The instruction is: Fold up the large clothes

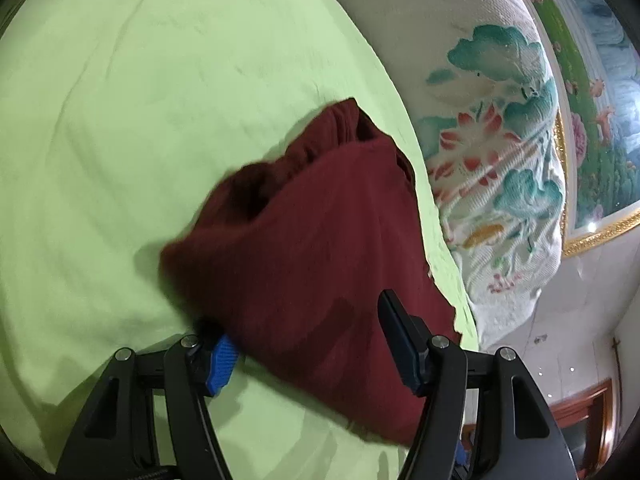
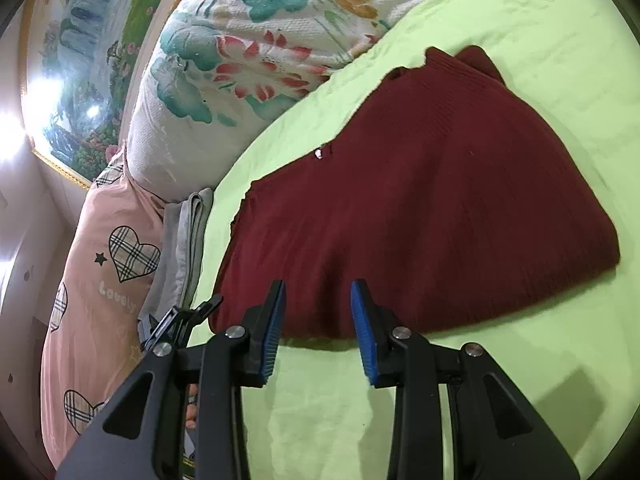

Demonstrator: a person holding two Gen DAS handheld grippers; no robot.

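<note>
A dark red knit sweater (image 2: 420, 216) lies folded on a light green bed sheet (image 2: 400, 400). In the left wrist view the sweater (image 1: 304, 248) fills the space between my left gripper's (image 1: 304, 320) wide-open fingers, and its cloth covers the tip of the left finger (image 1: 220, 364). The fabric looks blurred. My right gripper (image 2: 318, 290) is open, its blue pads (image 2: 362, 320) just over the sweater's near edge with nothing between them.
A white quilt with a teal and red flower print (image 2: 248, 64) lies along the bed beside the sweater. A pink pillow with checked hearts (image 2: 112, 264) and folded grey cloth (image 2: 184, 240) lie at the left. A framed painting (image 1: 592, 120) hangs on the wall.
</note>
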